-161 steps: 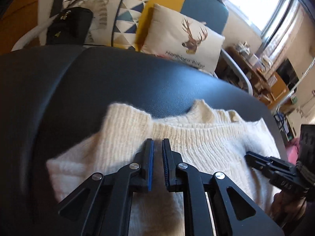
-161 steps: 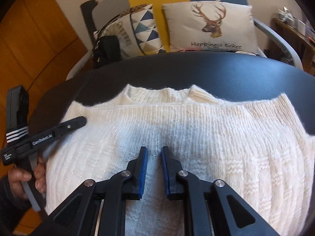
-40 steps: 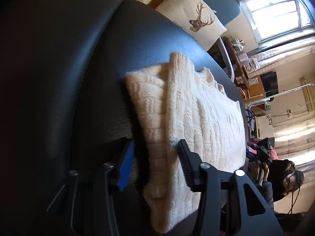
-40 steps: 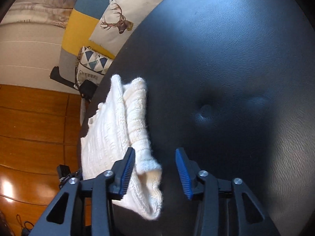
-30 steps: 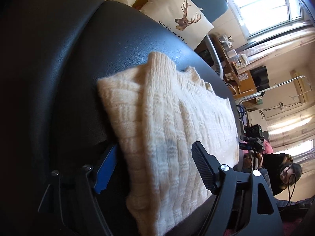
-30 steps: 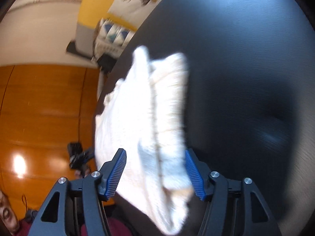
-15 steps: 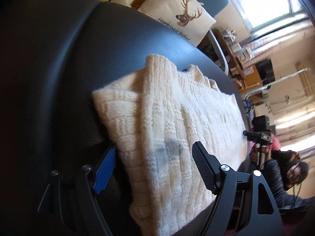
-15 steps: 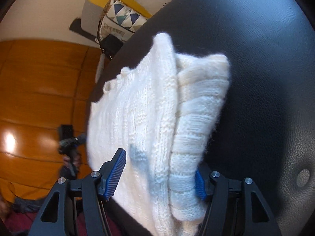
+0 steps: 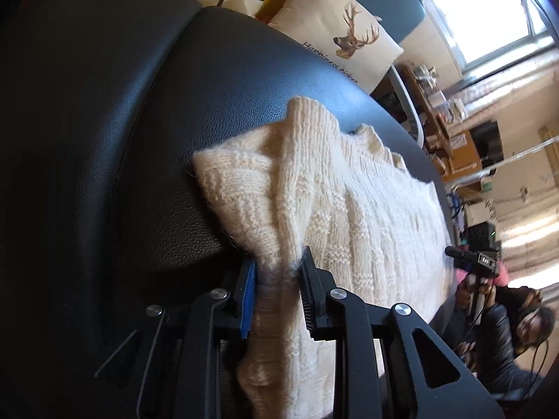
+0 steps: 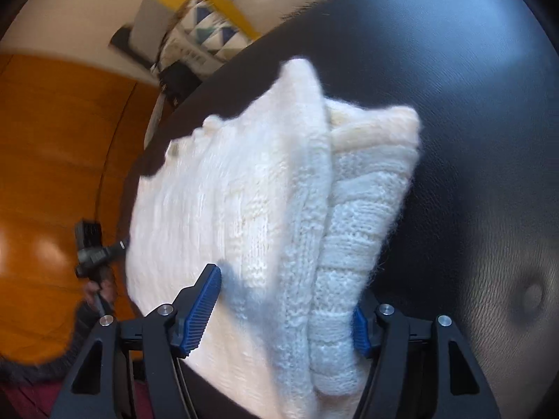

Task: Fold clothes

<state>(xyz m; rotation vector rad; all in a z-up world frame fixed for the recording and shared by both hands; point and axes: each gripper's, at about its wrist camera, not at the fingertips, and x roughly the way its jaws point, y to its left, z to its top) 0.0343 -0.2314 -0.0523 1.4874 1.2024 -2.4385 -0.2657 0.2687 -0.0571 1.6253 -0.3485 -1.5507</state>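
A cream knitted sweater (image 9: 367,216), folded into a thick band, lies on a black leather seat (image 9: 104,104). My left gripper (image 9: 277,265) is at its near left edge. Its jaws are closing, and the pads pinch a bunched fold of knit. In the right wrist view the sweater (image 10: 265,181) shows its stacked layers. My right gripper (image 10: 284,289) straddles that thick edge, its jaws opening wide. One blue pad (image 10: 206,296) hovers over the top layer; the other is half hidden behind the edge. Each gripper also shows small in the other's view, the right gripper (image 9: 471,258) and the left gripper (image 10: 94,251).
A deer-print cushion (image 9: 342,35) and a triangle-patterned cushion (image 10: 206,31) lean at the seat's far side. A seated person (image 9: 506,331) is beyond the sweater's far end. Bare leather (image 10: 471,104) spreads to the right, with a tufted button (image 10: 532,295). An orange wooden wall (image 10: 52,139) stands behind.
The left jaws have gone from wide open around the sweater's edge to pinching it, bunching the knit. The right jaws stay wide around the other edge.
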